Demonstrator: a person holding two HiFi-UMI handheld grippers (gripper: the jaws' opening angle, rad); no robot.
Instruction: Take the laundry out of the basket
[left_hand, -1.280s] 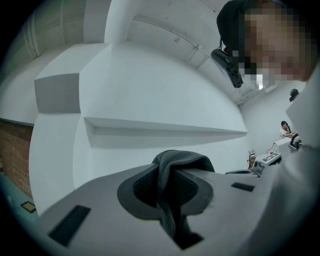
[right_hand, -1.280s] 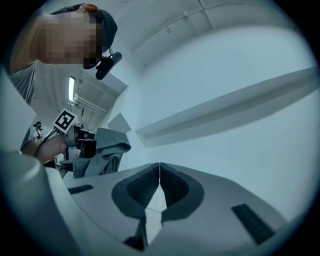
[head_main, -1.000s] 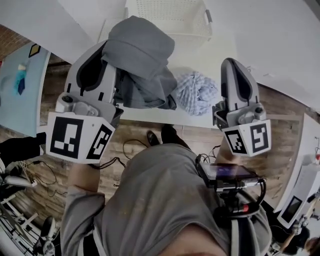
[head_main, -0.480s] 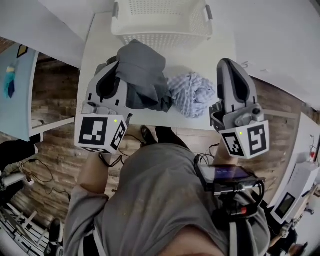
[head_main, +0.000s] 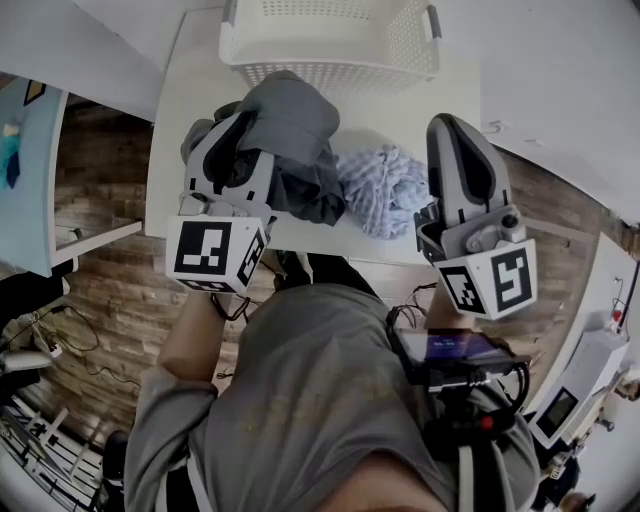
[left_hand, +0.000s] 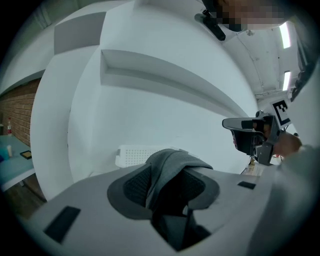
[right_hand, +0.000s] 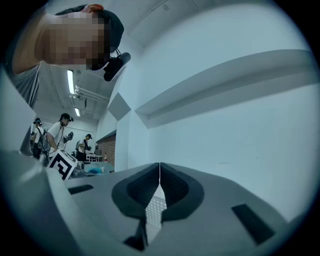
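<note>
Soft and limp, the grey garment (head_main: 290, 125) just before the basket (head_main: 330, 72) lies loose between the left tongs (left_hand: 167, 182), whose jaws have just been opening. Any bunched fold should grip well. The right tongs (right_hand: 159, 182) are closed and empty.

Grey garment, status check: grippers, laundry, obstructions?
Left gripper jaws just opening, grey garment between them, resting on table. Right gripper shut, empty. Blue checked cloth alongside; nothing in the way.

The person wears a plain grey T-shirt (head_main: 300, 400) with short sleeves (head_main: 165, 420) and dark shoes (head_main: 340, 270). A black box (head_main: 455, 350) with a glossy screen sits on the right side of the torso, with black cables (head_main: 500, 385) and a small red part (head_main: 487, 420); a black camera (right_hand: 116, 64) rides on the head.
</note>
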